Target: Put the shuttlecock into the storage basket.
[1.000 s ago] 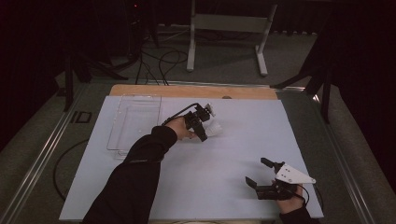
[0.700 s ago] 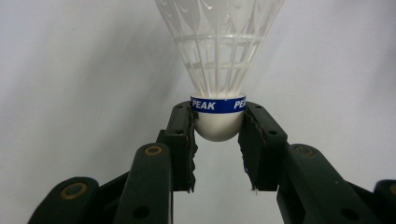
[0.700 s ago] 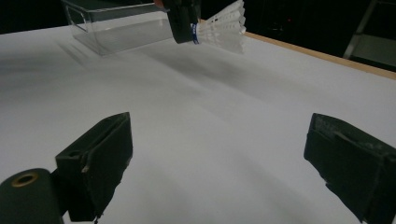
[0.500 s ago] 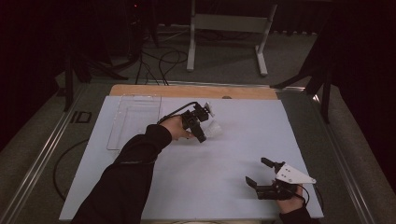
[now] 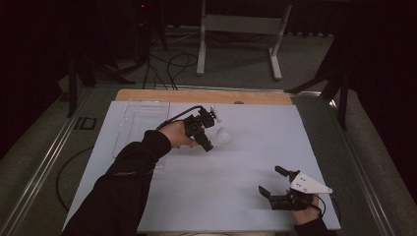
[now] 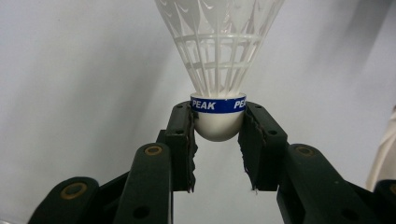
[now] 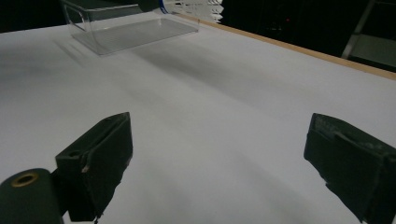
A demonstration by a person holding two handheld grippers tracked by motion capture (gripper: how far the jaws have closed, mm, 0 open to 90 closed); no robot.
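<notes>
White shuttlecock [image 6: 218, 70] in left claw [image 6: 217, 140], skirt pointing away.

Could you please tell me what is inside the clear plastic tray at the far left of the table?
Through the clear tray only the white table sheet shows; nothing appears to lie in it. The person's sleeve covers its near corner, so that part stays unchecked.

1. The high view looks forward and down from above the person's side, taking in the whole white table [image 5: 236, 162] and the dark floor beyond.
2. The left gripper view sits very close behind its fingers [image 6: 180, 140], facing the table surface past a shuttlecock [image 6: 218, 70].
3. The right gripper view looks low across the table toward a clear tray [image 7: 126, 28].
4. That tray [image 5: 140, 123] also appears in the high view, as does the shuttlecock [image 5: 221, 136].
</notes>
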